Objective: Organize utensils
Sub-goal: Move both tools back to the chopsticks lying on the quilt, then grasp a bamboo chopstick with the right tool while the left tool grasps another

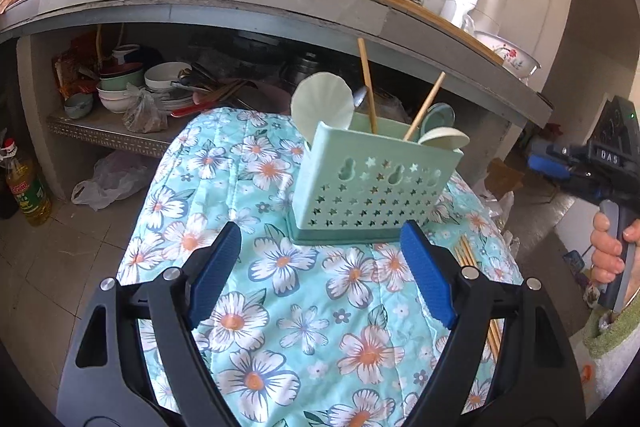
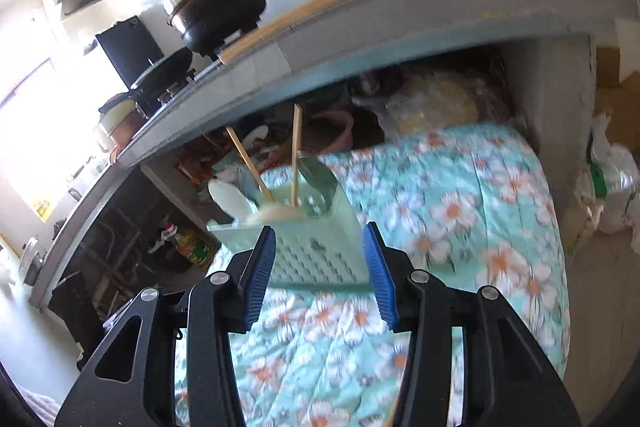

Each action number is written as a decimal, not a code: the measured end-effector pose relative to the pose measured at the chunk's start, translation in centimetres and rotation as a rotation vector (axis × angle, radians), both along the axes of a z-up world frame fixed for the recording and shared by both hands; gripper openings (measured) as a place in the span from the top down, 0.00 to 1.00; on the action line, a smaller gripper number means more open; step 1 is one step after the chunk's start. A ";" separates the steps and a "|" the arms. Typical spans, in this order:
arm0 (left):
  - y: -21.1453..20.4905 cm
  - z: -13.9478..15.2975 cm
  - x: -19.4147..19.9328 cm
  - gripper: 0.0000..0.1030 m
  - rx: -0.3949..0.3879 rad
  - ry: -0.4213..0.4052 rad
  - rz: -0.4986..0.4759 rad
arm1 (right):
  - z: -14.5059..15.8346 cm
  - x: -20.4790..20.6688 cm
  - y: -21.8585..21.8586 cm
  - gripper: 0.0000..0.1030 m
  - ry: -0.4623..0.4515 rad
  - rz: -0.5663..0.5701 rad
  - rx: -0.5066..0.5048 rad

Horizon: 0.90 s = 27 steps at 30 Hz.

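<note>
Floral cloth (image 1: 280, 267), star-pierced mint utensil holder (image 1: 372, 187) with chopsticks (image 1: 368, 83)

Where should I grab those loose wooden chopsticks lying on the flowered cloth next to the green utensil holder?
Take the chopsticks mid-shaft, coming from above with the fingers set across their length. They lie flat on the floral cloth, side by side and thin, so a pinch across the bundle probably gathers them all. The near ends are hidden behind the left gripper; the utensil holder stands just beyond the far tips.
</note>
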<state>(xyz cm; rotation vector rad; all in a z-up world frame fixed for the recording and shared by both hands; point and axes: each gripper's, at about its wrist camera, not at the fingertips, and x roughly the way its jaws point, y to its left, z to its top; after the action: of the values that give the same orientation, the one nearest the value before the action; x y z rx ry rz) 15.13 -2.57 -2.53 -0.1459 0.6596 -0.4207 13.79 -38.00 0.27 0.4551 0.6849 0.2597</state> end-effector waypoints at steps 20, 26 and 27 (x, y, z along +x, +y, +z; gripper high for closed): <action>-9.1 -5.6 -2.5 0.34 -0.020 0.249 -0.277 | -18.6 -5.2 -5.1 0.90 0.399 -0.090 0.383; -11.4 -6.7 -1.9 0.49 -0.021 0.318 -0.330 | -19.1 -5.8 -5.8 0.93 0.377 -0.083 0.427; -11.9 -7.0 -1.8 0.52 -0.023 0.335 -0.339 | -19.2 -5.9 -5.9 0.93 0.373 -0.082 0.437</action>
<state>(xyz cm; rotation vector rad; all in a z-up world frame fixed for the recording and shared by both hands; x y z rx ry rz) 13.33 -14.47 -9.52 -0.1275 1.0159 -0.7398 7.89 -43.94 -18.95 0.9632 0.9748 0.2496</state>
